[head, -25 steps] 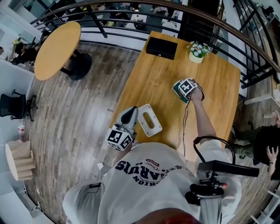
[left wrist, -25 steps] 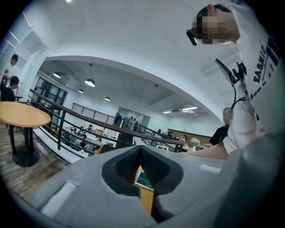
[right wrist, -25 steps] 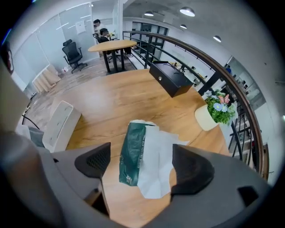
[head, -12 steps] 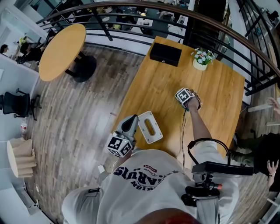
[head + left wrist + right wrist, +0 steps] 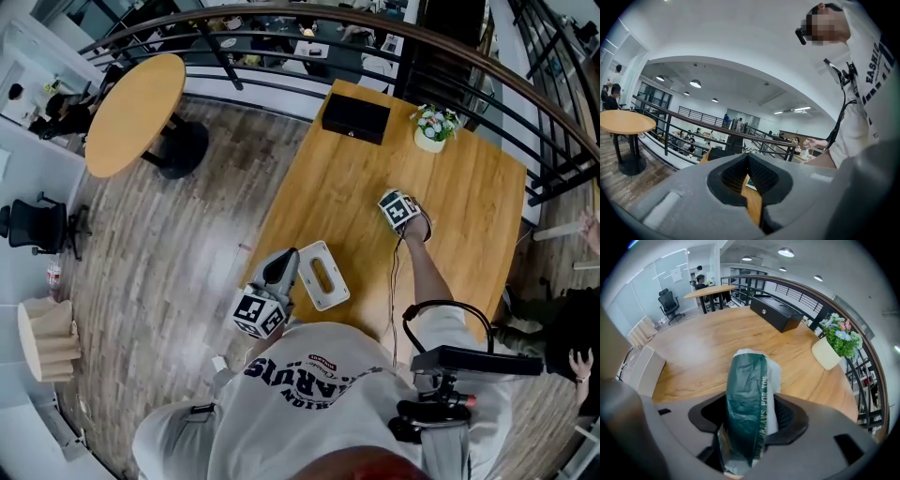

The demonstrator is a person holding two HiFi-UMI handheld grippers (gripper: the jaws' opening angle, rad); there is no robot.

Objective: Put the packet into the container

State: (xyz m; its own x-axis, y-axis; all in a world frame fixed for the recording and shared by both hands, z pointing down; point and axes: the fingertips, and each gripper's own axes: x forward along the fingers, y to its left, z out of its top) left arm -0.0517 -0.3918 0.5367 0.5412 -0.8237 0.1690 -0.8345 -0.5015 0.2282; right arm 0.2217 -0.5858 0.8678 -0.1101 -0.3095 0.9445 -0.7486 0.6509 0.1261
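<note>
A crumpled dark green packet with pale lettering stands on end between the jaws of my right gripper. Those jaws have just been closing and now pinch the packet from both sides. In the head view the right gripper points steeply down at the middle of the wooden table, and its marker cube hides the packet. The white container, with an oval slot in its lid, lies near the table's front left corner. My left gripper hovers just left of it, jaws together and empty.
A black box and a white pot of flowers stand at the table's far edge. A curved railing runs behind them. A round wooden table stands on the floor to the left. The container's white side shows left of the packet.
The right gripper has sunk toward the tabletop and looks smaller in the head view. The left gripper and the container have stayed where they were.
</note>
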